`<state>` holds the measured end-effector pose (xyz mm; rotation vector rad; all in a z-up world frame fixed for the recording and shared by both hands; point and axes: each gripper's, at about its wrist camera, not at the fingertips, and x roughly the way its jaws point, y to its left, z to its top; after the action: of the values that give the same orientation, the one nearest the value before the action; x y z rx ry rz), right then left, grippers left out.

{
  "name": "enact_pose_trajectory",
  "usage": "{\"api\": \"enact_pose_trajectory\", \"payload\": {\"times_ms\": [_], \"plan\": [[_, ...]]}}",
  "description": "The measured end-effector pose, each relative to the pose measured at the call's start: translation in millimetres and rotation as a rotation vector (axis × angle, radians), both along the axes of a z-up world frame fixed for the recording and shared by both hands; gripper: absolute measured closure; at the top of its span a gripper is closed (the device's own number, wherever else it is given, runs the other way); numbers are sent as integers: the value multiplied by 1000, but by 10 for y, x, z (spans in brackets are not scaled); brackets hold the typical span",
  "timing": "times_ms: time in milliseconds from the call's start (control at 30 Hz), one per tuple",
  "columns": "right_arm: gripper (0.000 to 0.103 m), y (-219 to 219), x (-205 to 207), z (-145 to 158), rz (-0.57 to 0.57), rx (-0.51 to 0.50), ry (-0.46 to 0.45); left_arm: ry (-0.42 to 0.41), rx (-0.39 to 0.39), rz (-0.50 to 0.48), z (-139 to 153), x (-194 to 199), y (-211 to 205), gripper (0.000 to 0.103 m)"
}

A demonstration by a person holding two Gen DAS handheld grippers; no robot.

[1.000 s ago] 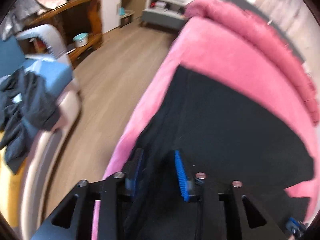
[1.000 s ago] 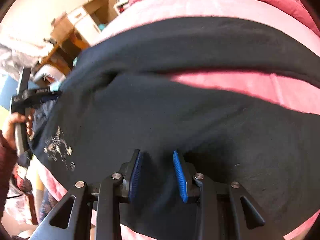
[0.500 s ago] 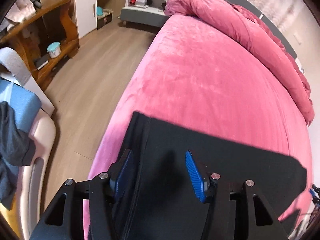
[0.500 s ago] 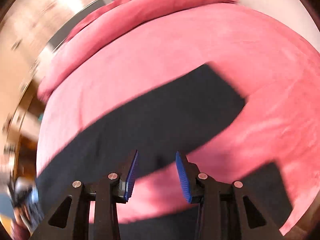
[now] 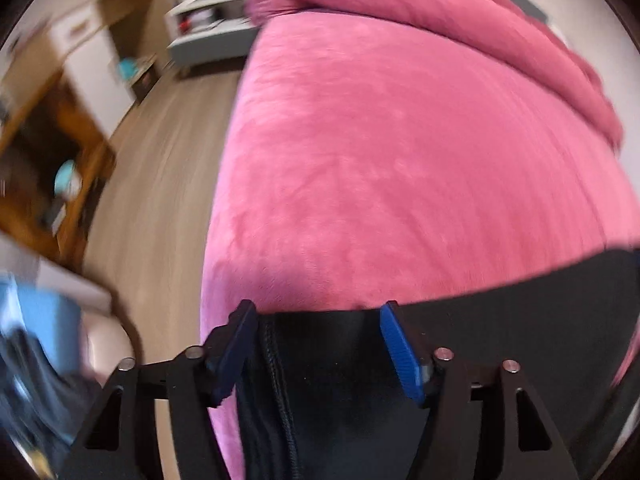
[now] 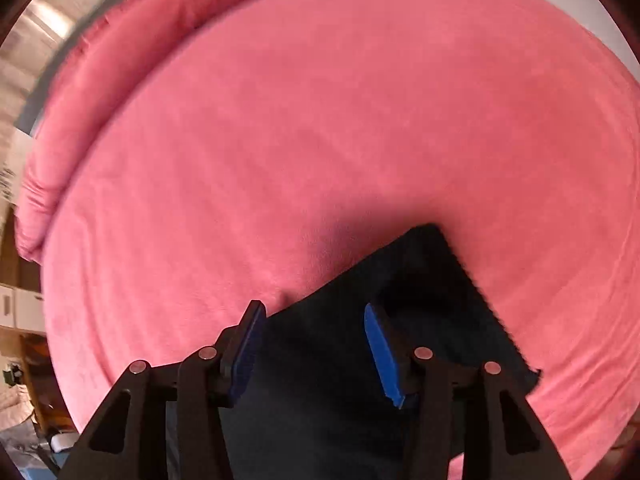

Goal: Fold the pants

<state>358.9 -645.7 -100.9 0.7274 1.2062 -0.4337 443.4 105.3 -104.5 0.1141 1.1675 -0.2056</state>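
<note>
Left wrist view shows the left gripper (image 5: 314, 344) with its jaws spread wide over the black pants (image 5: 500, 340), holding nothing; half a second ago the gap was narrower and more of the cloth lay ahead of it. Across the same interval the right gripper (image 6: 312, 344) has also widened its jaws, and a squared corner of the garment now sits just beyond them. Both have let go, so this fold looks laid down on the pink bed (image 5: 400, 160), the pants flat near its front edge. Only the left camera shows the seam running beside its left pad, the wooden floor (image 5: 160, 200) and shelving; only the right shows the garment's free corner and the rolled duvet (image 6: 100, 80).
</note>
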Motion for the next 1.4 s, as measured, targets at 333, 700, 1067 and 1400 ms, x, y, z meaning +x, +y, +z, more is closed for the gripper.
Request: {"api": "enact_pose_trajectory", "payload": {"times_ms": [333,700,1067,1400], "plan": [[17,115,557,-154,0,-38,142,-4,144,-245,-106,-32,-333,34],[89,384,819,-29,56,-195,223,78,139,-381,-244,80,-515,67],[97,435,440,311,83,-183,87,16,37,-311,-40,-259,-399,97],[98,616,-515,749,139,-197,-58,-126,-108,-190,469,-839,-176,98]]}}
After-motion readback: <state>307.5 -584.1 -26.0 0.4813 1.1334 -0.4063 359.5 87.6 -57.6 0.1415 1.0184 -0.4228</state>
